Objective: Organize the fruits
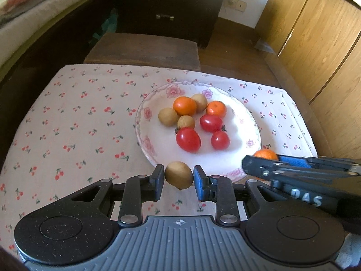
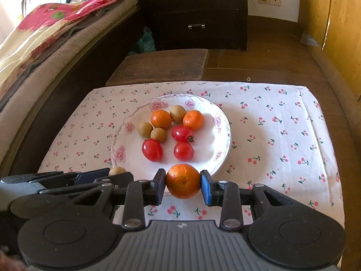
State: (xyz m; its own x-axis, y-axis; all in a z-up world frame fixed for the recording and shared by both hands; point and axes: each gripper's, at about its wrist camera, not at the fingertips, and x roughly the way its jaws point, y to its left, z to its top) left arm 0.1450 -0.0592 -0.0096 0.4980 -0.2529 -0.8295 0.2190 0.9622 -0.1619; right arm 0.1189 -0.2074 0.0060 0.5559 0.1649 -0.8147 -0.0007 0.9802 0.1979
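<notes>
Left wrist view: the right gripper (image 1: 246, 166) is coming in from the right edge, side-on, its body cut off by the frame. It is hiding most of a mandarin (image 1: 265, 154), only the top showing, so its grip is hard to read here. The left gripper (image 1: 178, 178) is pinching a brown longan (image 1: 179, 175) between its pads, which are pressing both sides, and pointing steeply down. The longan is hanging over the near rim of the floral plate (image 1: 242, 133). The plate is sitting on a cherry-print cloth (image 1: 74, 122) and holding three cherry tomatoes (image 1: 188, 139), two mandarins and three longans. No hand is showing.

Right wrist view: the left gripper (image 2: 121, 175) is lying side-on at the left, its body cut off, covering all but the top of its longan (image 2: 117, 171). The right gripper (image 2: 183, 183) is clamping the mandarin (image 2: 183, 181), with a black pad on one side and a blue pad on the other, both touching the peel. The fruit is hanging over the plate (image 2: 222, 133) at its near rim. The gripper is tilting steeply down. The two grippers are sitting side by side, just beside each other.
</notes>
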